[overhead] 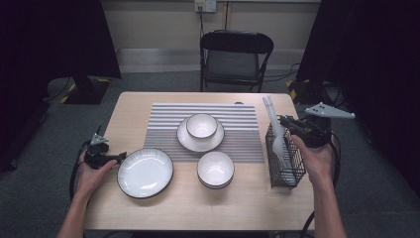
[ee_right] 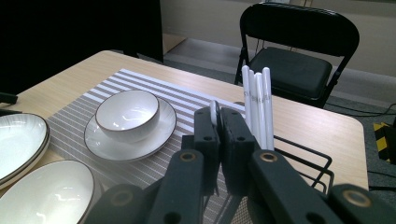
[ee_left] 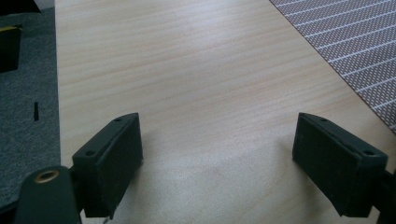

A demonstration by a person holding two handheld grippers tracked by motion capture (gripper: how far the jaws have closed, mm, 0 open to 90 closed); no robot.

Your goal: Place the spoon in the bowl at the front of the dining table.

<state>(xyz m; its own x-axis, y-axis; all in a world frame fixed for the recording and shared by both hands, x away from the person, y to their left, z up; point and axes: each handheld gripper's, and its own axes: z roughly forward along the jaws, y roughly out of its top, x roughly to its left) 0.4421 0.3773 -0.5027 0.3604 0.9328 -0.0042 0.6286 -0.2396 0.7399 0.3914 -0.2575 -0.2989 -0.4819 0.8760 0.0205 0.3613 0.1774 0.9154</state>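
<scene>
Two grippers were at work over the desk [overhead: 114, 208], and only the right gripper [ee_right: 218, 122] held anything: its jaws were clamped on a thin white utensil [ee_right: 214, 111], whose rounded end peeked out between the pads. Seen from the high view, that utensil [overhead: 278, 143] stood at the black wire caddy [overhead: 285, 161], its pale lower part against the mesh, apparently inside the basket. Several long white sticks [overhead: 270, 111] leaned out of the caddy's far corner, just beside the held piece.

Risk lay mainly in the lift. A slanted pull could catch the utensil on the wire rim or drag the light caddy along, and a nudge might tip the neighbouring sticks out. So thin and smooth a handle could also pivot in the pads.

The utensil looked glossy white, slim and flat, probably plastic or ceramic. Which kind of utensil it was could not be told for certain.

The left gripper [overhead: 121, 156], far from the caddy beside the big empty plate [overhead: 145, 172], had its jaws wide apart over bare wood.
</scene>
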